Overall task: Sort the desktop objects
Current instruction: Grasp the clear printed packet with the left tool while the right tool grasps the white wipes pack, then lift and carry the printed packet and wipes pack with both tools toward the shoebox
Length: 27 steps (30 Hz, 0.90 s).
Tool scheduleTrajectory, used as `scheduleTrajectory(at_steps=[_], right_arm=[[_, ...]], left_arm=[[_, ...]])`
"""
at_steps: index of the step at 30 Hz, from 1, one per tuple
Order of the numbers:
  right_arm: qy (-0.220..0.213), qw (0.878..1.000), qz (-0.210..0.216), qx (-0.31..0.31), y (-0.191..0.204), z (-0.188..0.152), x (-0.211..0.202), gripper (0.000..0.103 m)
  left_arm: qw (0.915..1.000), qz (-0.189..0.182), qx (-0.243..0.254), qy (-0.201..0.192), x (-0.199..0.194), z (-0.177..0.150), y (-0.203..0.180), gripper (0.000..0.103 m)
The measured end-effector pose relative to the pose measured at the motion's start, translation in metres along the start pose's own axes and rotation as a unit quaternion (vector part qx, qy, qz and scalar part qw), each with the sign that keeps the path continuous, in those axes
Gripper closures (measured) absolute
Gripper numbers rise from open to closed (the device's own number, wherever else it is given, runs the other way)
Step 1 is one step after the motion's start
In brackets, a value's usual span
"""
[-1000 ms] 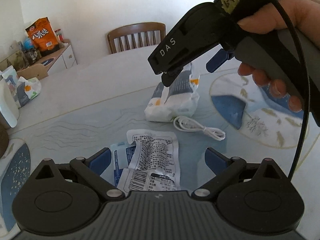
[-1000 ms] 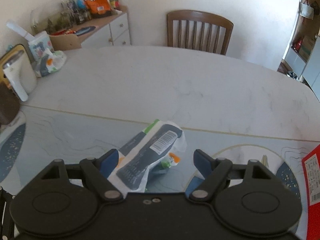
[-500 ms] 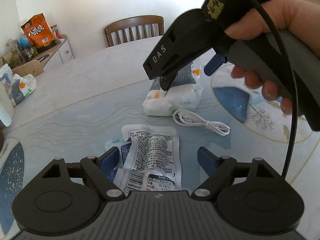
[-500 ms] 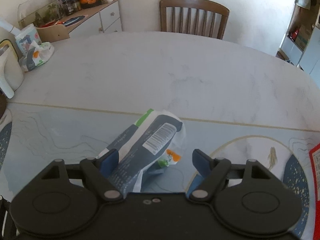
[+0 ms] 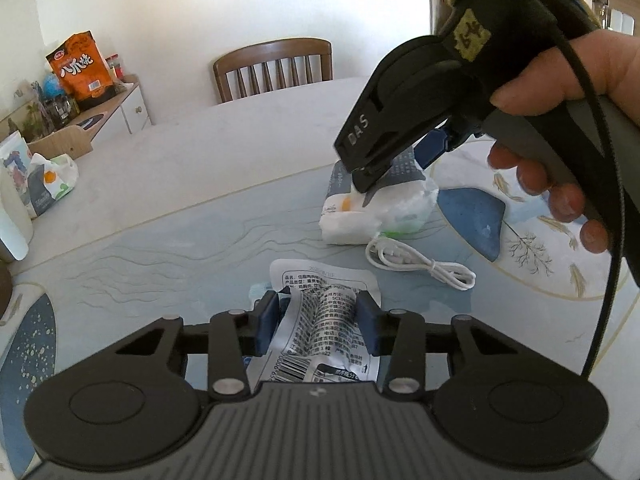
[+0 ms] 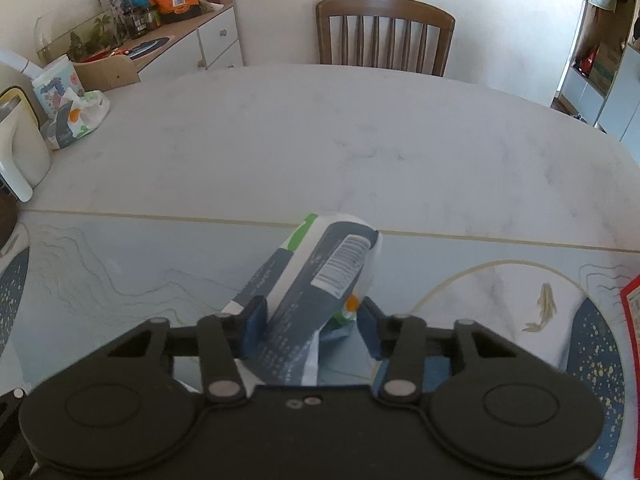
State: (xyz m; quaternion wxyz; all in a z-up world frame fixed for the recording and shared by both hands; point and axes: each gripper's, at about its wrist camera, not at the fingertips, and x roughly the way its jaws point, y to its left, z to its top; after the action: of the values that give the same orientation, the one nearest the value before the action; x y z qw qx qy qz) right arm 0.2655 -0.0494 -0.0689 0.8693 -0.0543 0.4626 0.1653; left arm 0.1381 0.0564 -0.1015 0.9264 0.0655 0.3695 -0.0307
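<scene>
My left gripper (image 5: pixel 316 322) sits low over the table (image 6: pixel 320 128), its blue pads clamped on a crinkled silver sachet (image 5: pixel 320 320) printed with black text, which lies flat on the glossy patterned mat (image 5: pixel 160 248). Just beyond it a coiled white cable (image 5: pixel 420 264) rests on the mat. To the right, my right hand (image 5: pixel 560 128) tilts the right gripper (image 6: pixel 310 326) steeply down, its pads pinching a soft, puffy grey-and-white tissue pack (image 6: pixel 320 280) that stands between them, its lower end on the mat.
</scene>
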Motion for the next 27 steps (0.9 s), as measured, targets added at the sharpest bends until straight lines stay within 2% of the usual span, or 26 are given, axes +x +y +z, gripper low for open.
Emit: scheduleTrajectory(at_steps=[1,3,8,11,16,27], right_arm=[[-0.002,1.000,-0.001,-0.001,0.000,0.000,-0.002,0.062],[-0.009,1.000,0.000,-0.005,-0.001,0.001,-0.006,0.073],[-0.031,0.999,-0.005,-0.031,-0.001,0.000,-0.019,0.085],[-0.040,0.998,-0.007,-0.043,-0.001,-0.002,-0.027,0.086],[-0.049,0.998,-0.010,-0.044,-0.007,-0.005,-0.038,0.087],[-0.054,0.998,-0.007,-0.028,-0.029,-0.023,-0.069,0.087]], left_arm=[[1.0000,-0.001,-0.003,0.000,0.000,0.000,0.001,0.064],[0.9999,-0.007,-0.010,-0.002,0.000,0.002,0.004,0.070],[0.9996,-0.016,-0.023,0.001,0.000,0.004,0.005,0.072],[0.9991,-0.018,-0.039,-0.006,-0.004,0.005,0.008,0.079],[0.9989,-0.023,-0.037,-0.016,-0.010,0.009,0.006,0.086],[0.9977,-0.034,-0.053,-0.023,-0.025,0.009,0.004,0.091]])
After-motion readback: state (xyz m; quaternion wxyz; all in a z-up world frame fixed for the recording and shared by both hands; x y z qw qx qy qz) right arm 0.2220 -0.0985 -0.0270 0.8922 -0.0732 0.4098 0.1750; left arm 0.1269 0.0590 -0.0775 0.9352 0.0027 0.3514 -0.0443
